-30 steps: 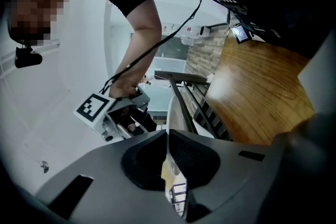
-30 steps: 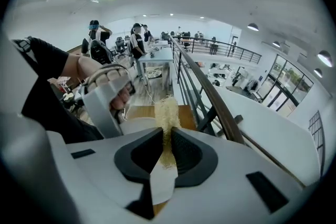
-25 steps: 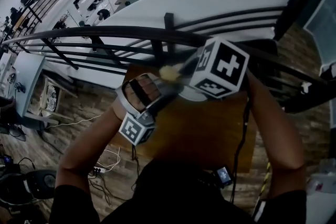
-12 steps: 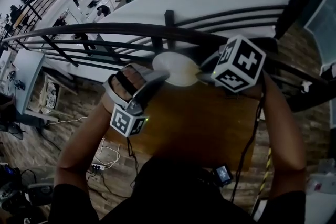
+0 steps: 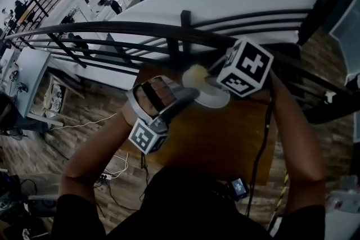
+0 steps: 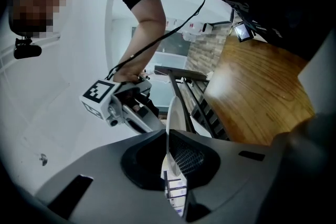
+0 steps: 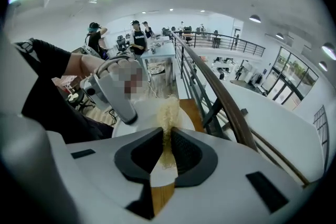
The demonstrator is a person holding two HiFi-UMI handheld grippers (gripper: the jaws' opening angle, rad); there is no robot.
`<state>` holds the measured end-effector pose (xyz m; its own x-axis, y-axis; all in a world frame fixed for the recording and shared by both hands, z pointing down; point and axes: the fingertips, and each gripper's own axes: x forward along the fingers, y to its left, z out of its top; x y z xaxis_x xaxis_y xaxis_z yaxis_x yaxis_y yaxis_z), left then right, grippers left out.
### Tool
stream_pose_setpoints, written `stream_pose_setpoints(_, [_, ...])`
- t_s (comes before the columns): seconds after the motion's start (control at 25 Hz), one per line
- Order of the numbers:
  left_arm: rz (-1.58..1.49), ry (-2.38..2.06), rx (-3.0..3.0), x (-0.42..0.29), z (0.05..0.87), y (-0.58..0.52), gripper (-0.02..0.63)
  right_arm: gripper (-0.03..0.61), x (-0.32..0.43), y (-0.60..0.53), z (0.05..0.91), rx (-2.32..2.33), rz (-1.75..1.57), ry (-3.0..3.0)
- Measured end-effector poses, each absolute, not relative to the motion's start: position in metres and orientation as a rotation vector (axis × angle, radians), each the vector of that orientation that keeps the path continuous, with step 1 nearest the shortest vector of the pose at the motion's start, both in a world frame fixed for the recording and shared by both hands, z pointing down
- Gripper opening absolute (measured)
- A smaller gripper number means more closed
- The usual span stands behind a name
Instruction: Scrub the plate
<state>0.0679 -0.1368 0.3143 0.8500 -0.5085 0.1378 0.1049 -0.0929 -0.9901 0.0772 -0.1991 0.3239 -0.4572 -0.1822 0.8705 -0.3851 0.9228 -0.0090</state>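
Two hand-held grippers, left [image 6: 169,136] and right [image 7: 167,136]; one plate [image 5: 216,99]; one scrubber [image 7: 169,113].

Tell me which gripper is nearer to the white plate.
Left. The left gripper is shut on the rim of the plate; the right gripper is over it, holding a yellow scrubber toward it.

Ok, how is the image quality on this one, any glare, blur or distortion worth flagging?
Head view: dim, person's torso nearly black, railing bowed by the wide lens, scrub pad slightly smeared. Left gripper view: a bright glare patch on the wooden table, plate rim sharp. Right gripper view: evenly lit, strong fisheye curve, dark corners.
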Motion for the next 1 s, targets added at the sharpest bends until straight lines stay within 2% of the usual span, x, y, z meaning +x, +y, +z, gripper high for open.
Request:
stream_pose_setpoints(0.32, [-0.606,0.369,-1.613,0.054,0.33,-0.162,0.023,0.052,0.085,-0.161,0.328,0.321,0.237,-2.057])
stream_pose_setpoints(0.68, [-0.594,0.31,-1.589,0.053,0.334,-0.133,0.023,0.052,0.125,-0.195,0.366,0.409,0.345,-1.973])
stream_pose_setpoints(1.0, [-0.586,0.242,-1.552,0.067,0.344,-0.115,0.023,0.052,0.075,-0.19,0.351,0.324,0.262,-2.012])
